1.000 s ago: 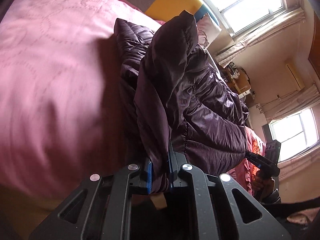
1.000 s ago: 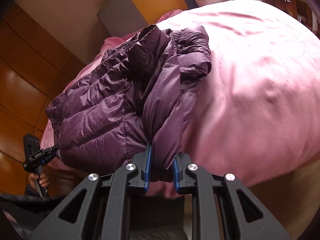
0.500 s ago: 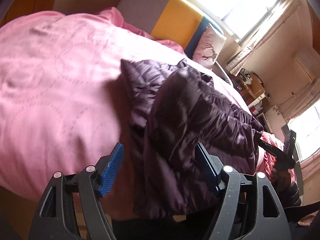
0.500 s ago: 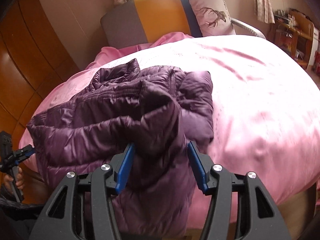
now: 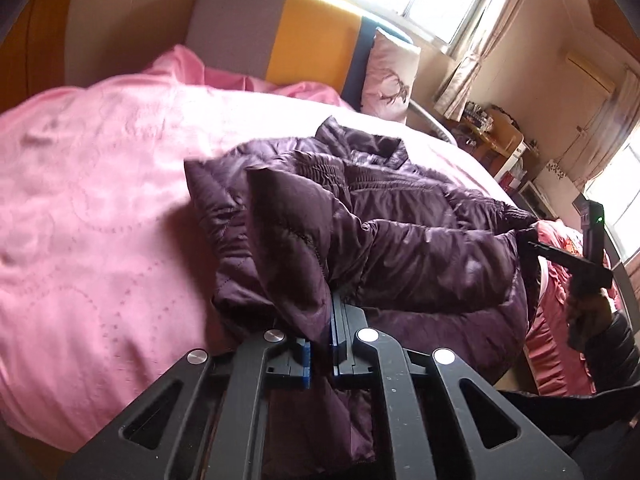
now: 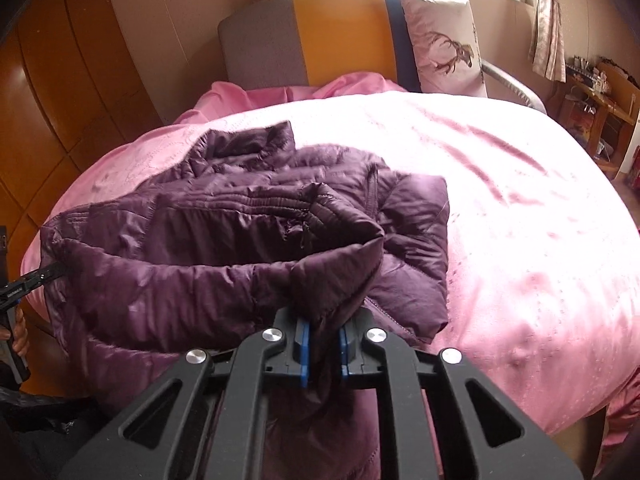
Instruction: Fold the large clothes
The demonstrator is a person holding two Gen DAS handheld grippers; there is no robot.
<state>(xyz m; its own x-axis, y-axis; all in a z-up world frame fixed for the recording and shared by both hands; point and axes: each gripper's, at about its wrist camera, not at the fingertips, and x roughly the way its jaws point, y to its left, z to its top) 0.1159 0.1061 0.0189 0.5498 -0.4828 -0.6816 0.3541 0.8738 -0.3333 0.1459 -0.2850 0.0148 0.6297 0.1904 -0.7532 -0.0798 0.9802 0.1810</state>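
One purple jacket [image 5: 384,232] lies on the bed [image 5: 100,208], near the foot edge, bunched and partly folded over itself, its collar toward the headboard [image 6: 320,36]. We see two claws, one at each side of the jacket's near hem. Our left claw [image 5: 320,354] is clenched on a fold of the jacket, the blue pads [image 5: 306,364] nearly meeting with the cloth pinched between them and hanging below. Our right claw [image 6: 323,350] likewise grasps a gathered fold of the jacket [image 6: 248,240], the fabric squeezed between its two blue pads [image 6: 304,354]. From the left view the right claw [image 5: 532,244] shows at the jacket's far side, held by a hand [image 5: 588,312]; from the right view the left claw [image 6: 40,276] bites the jacket's opposite corner. One pillow [image 6: 444,40] with a deer print leans on the headboard. One pink quilt [image 6: 520,208] covers the bed.
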